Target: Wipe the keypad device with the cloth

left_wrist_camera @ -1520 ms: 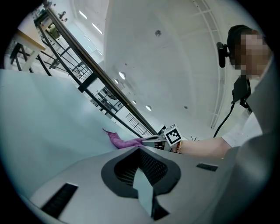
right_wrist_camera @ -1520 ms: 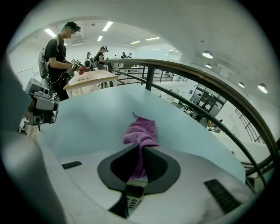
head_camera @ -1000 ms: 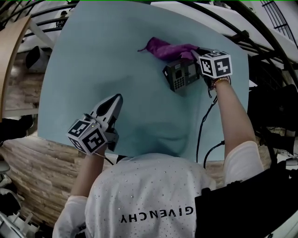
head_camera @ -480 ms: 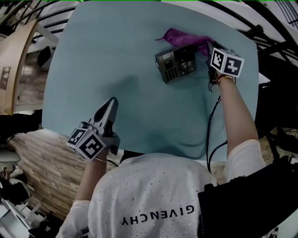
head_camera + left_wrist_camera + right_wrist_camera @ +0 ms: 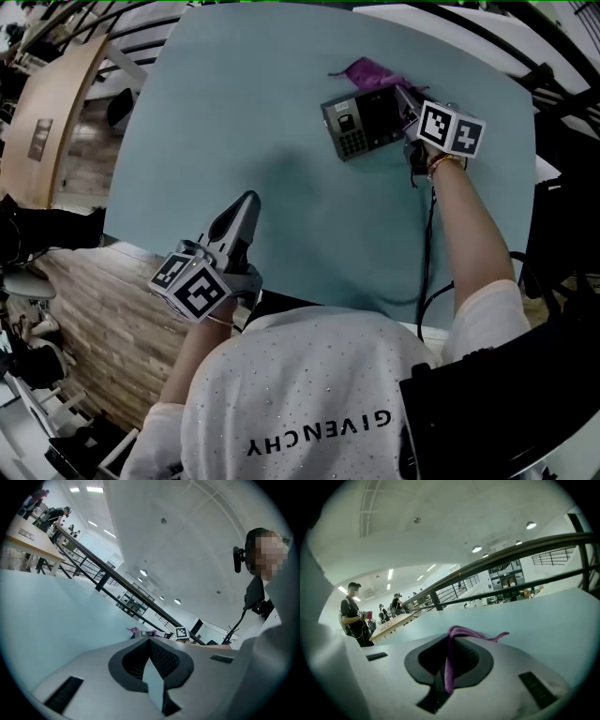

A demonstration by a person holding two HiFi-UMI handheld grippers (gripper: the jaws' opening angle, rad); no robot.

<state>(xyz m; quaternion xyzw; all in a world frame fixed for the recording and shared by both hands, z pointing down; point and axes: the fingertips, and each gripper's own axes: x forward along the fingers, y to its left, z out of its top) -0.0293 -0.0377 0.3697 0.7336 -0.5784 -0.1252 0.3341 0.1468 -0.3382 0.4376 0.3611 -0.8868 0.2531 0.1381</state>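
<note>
Table (image 5: 281,112): we record a pale blue top. It carries the items of the task at its far right part, and its near edge lies by the person's chest.

Keypad device (image 5: 364,124): a dark, flat box lying on the table, keys on its left part, dark panel on its right. It sits just left of the right gripper, well apart from the left one.

Cloth (image 5: 373,72): purple and bunched. It lies on the table at the far edge of the keypad device, and we cannot tell whether it touches it. In the right gripper view a strip of it (image 5: 449,667) runs down between the jaws, with a loose end trailing to the right.

Right gripper (image 5: 407,101): reached out to the far right corner of the keypad device. Its own view (image 5: 451,638) shows the jaws pressed together on the cloth.

Left gripper (image 5: 248,202): held over the near part of the table, pointing away from the person. Its own view (image 5: 150,641) shows the jaws brought together at the tips with nothing between them.

Marker cubes: one on the left gripper (image 5: 194,286), one on the right (image 5: 450,128).

Cable (image 5: 429,244): black, running beside the right forearm toward the table's near edge.

Surroundings: we note a dark railing (image 5: 511,557) beyond the table and people (image 5: 352,613) standing at a wooden bench in the distance.
</note>
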